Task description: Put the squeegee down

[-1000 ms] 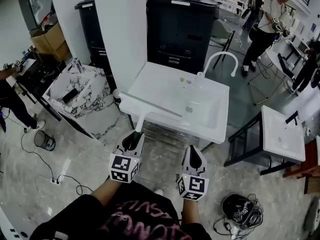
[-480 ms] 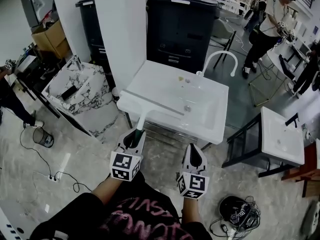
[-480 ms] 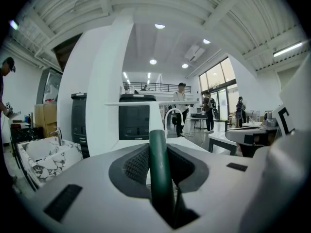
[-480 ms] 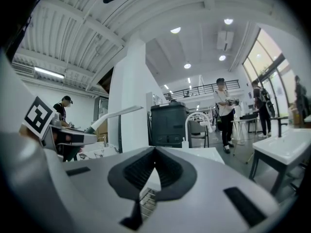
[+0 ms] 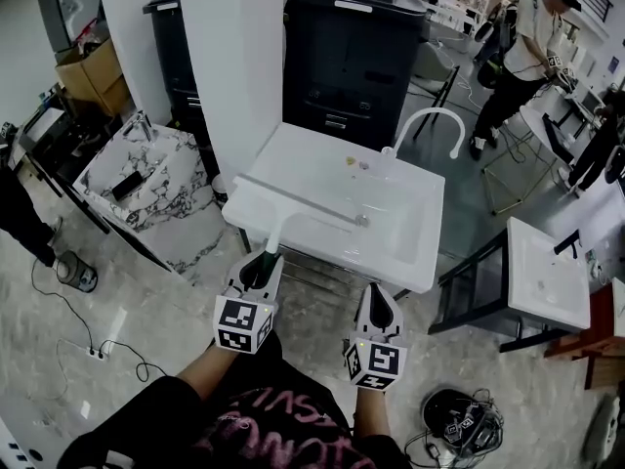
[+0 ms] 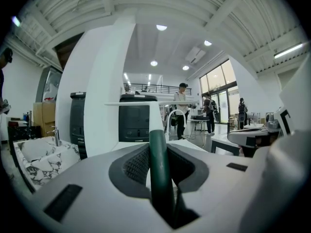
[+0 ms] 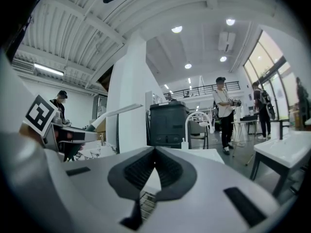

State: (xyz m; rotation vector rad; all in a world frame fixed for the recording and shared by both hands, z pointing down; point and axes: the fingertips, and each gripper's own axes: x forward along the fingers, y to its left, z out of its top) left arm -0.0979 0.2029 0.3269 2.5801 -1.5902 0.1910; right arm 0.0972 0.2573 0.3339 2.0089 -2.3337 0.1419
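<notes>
The squeegee has a dark green handle [image 6: 161, 178] and a white shaft ending in a long white blade [image 5: 298, 201]. My left gripper [image 5: 262, 262] is shut on the handle and holds it nearly level, pointing forward. The blade hangs across the front left part of the white sink [image 5: 410, 262], just above it. The left gripper view shows the handle clamped between the left gripper's [image 6: 158, 152] pads, with the blade [image 6: 141, 103] ahead. My right gripper [image 5: 380, 297] is shut on nothing, short of the sink's front edge. The right gripper [image 7: 154, 152] view shows the blade [image 7: 116, 111] off to the left.
A curved white faucet [image 5: 430, 115] rises at the sink's back. A black cabinet [image 5: 352, 47] and a white pillar [image 5: 234, 57] stand behind. A marble sink [image 5: 146, 174] is at left, another white sink [image 5: 547, 272] at right. People [image 5: 522, 47] stand far right; cables [image 5: 459, 423] lie on the floor.
Both grippers have come a little nearer the white sink, and the squeegee blade now reaches further over the basin. The grip has not changed.
</notes>
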